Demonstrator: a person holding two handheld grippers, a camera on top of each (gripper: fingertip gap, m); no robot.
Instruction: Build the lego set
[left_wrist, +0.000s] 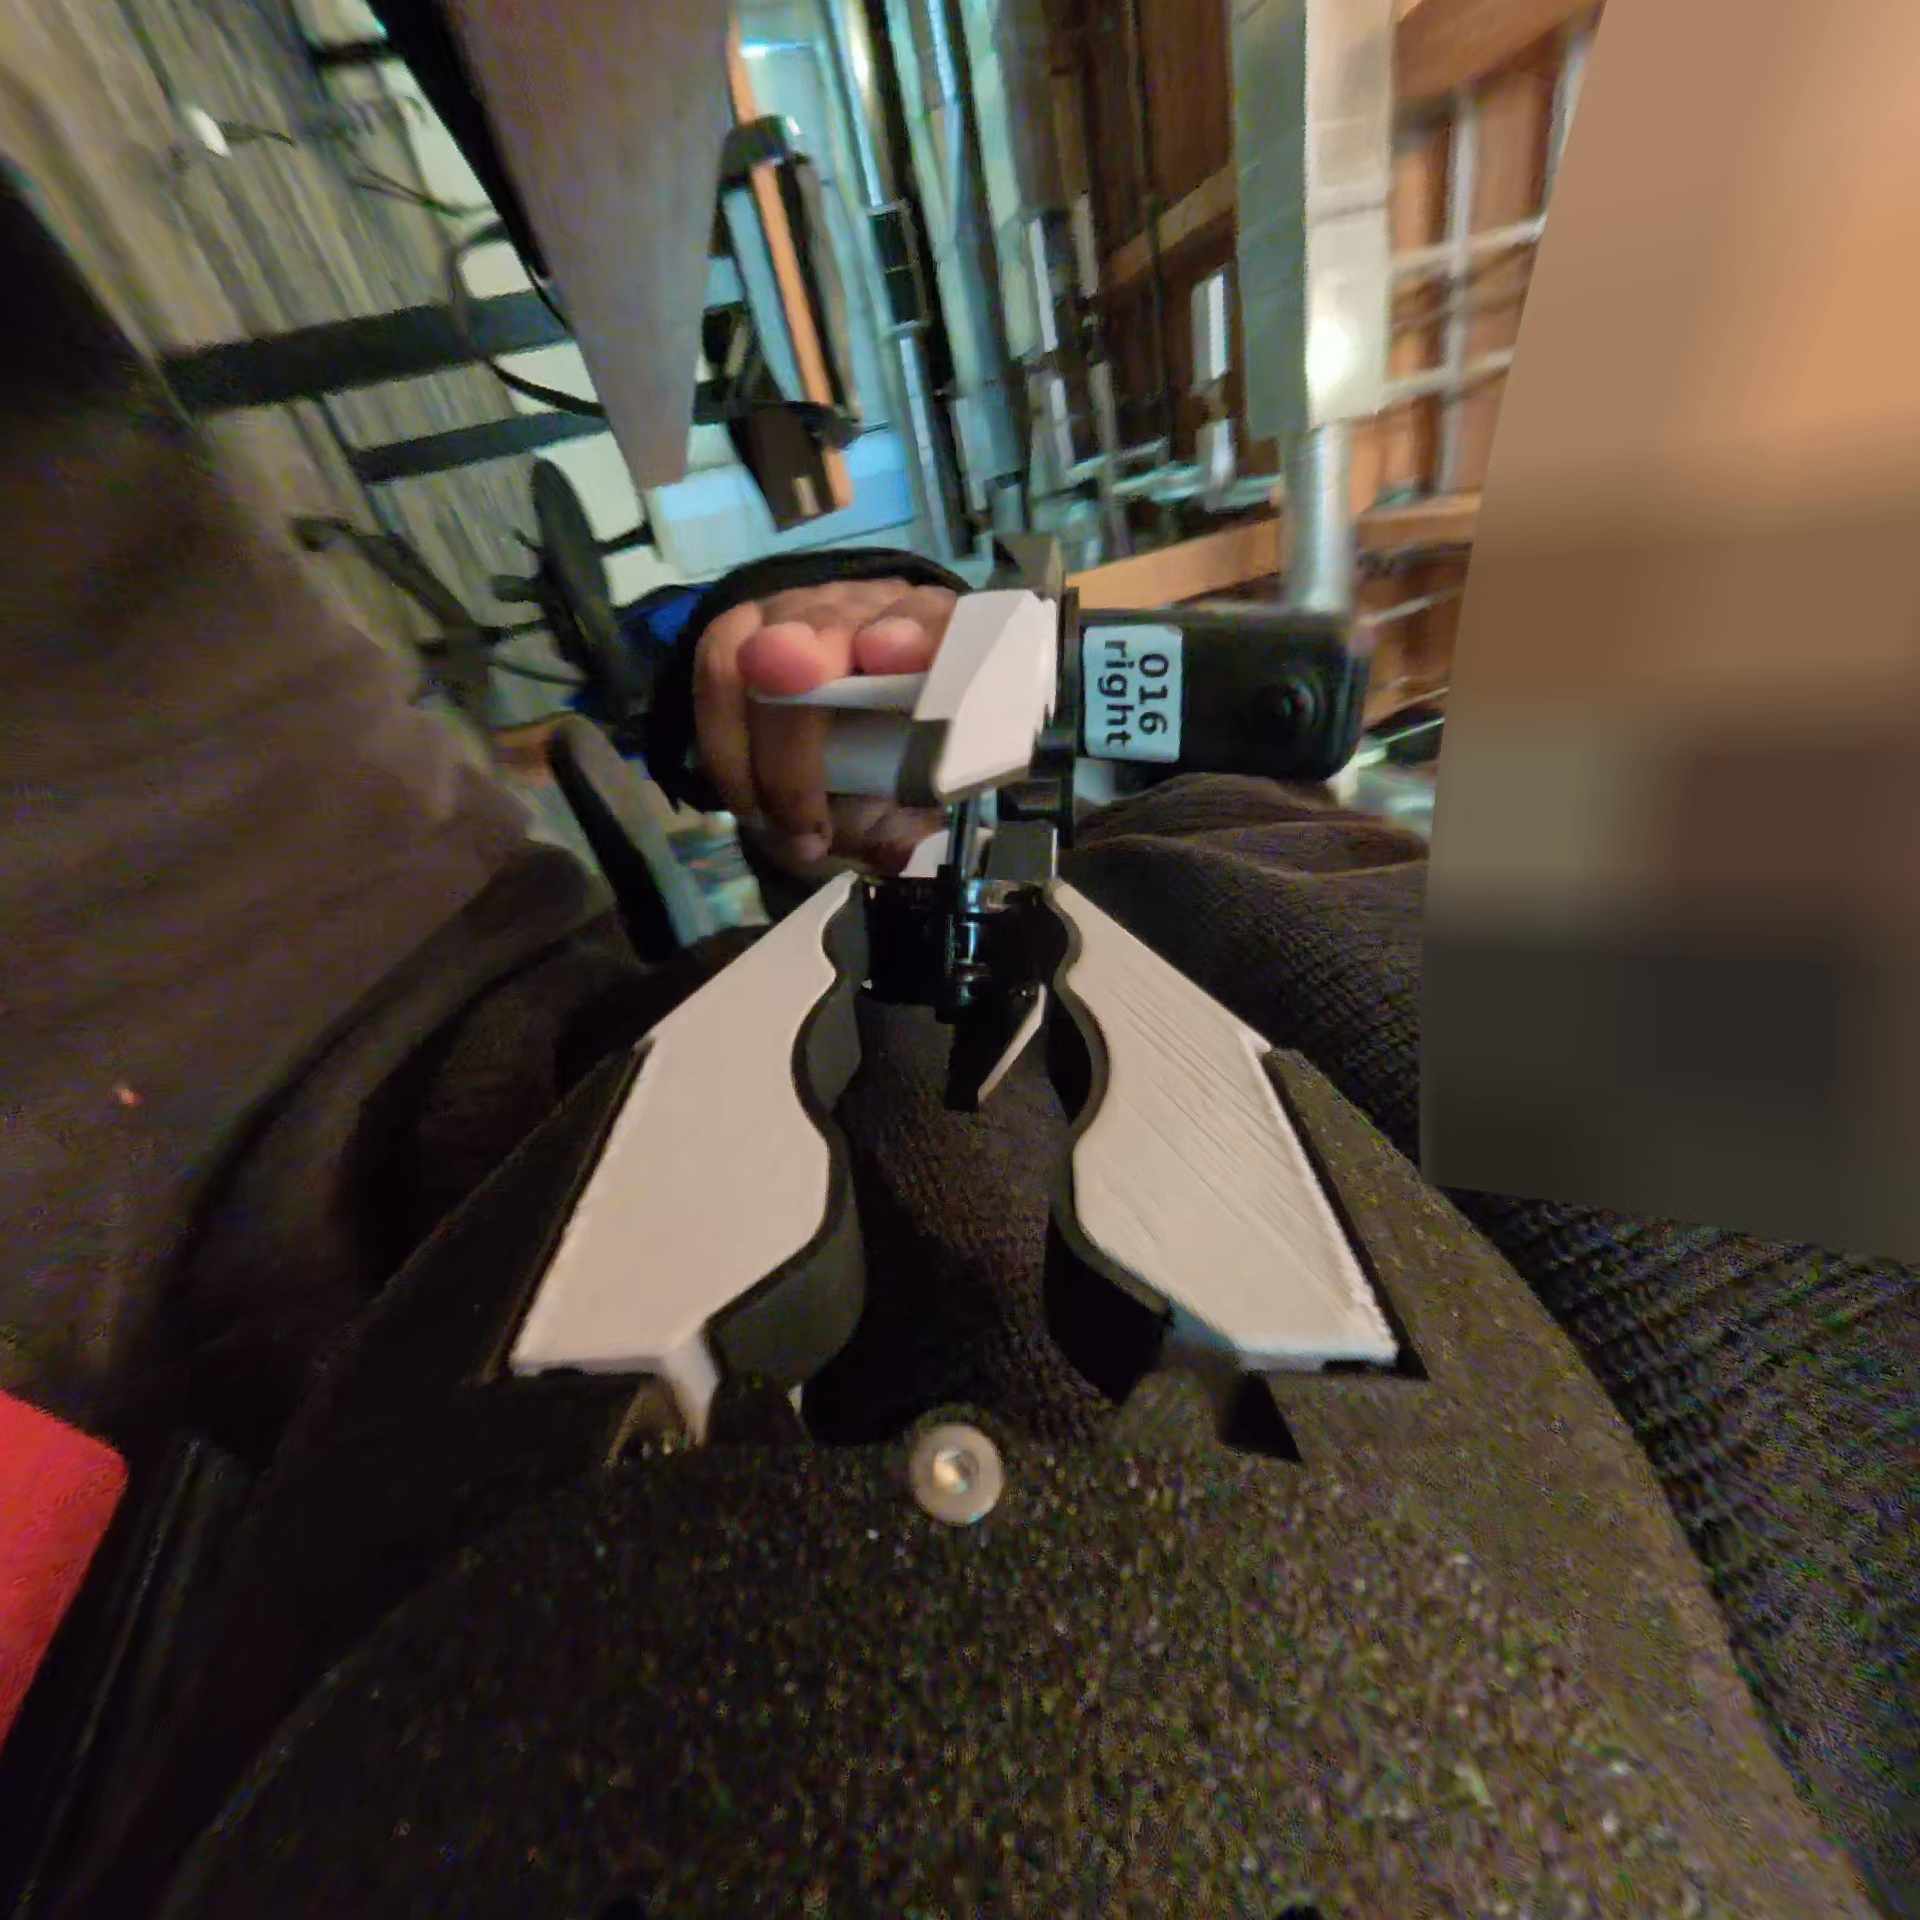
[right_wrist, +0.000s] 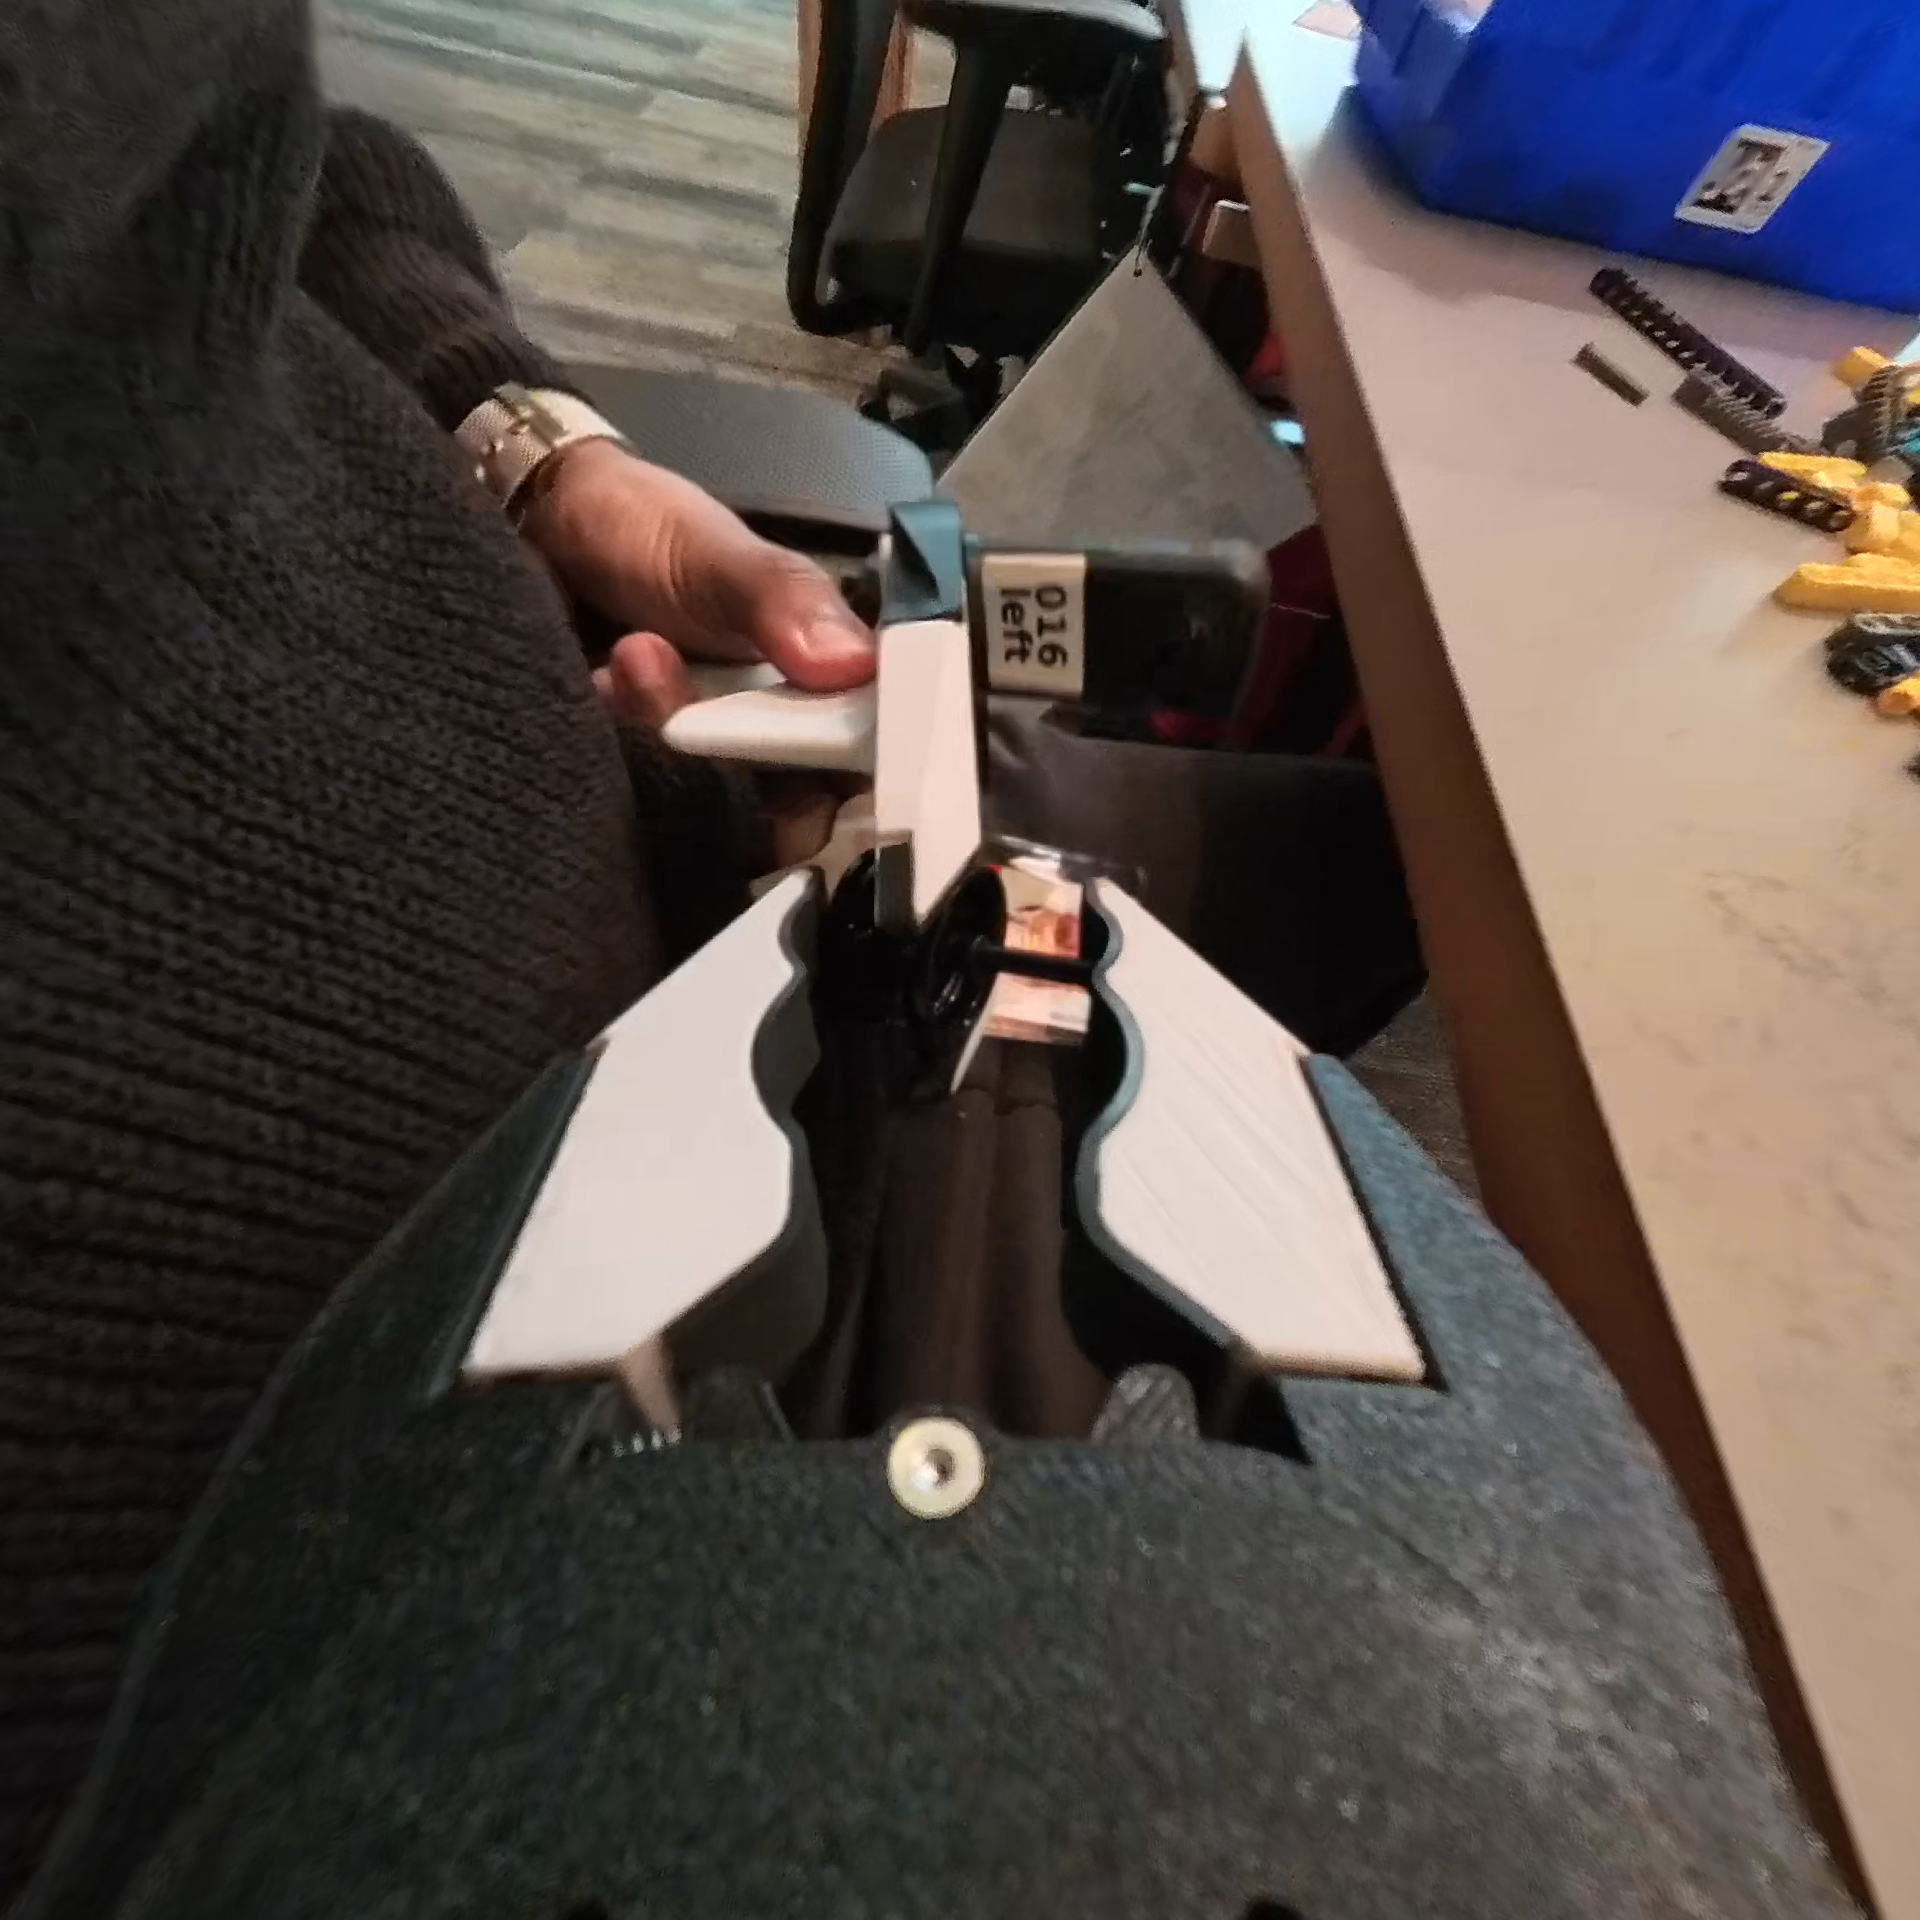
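Both grippers are held low over a person's lap, pointing at each other tip to tip. In the left wrist view, my left gripper (left_wrist: 951, 894) has its white fingers (left_wrist: 727, 1164) spread, with the right gripper's black front parts (left_wrist: 966, 956) between the tips. A hand (left_wrist: 790, 707) holds the right gripper's white body (left_wrist: 987, 707). In the right wrist view, my right gripper (right_wrist: 954, 894) is also spread, with the left gripper's black disc (right_wrist: 951, 966) and white body (right_wrist: 925, 748) between its tips. A hand (right_wrist: 707, 582) holds it. Neither gripper grips a loose object.
A white table (right_wrist: 1558, 831) runs along the right, bearing yellow and black small parts (right_wrist: 1849, 582) and a blue bin (right_wrist: 1662, 125). A black office chair (right_wrist: 956, 208) stands behind. A dark knit sweater (right_wrist: 260, 831) fills the left. Something red (left_wrist: 52, 1538) shows at lower left. The grippers are tip to tip, or close to it.
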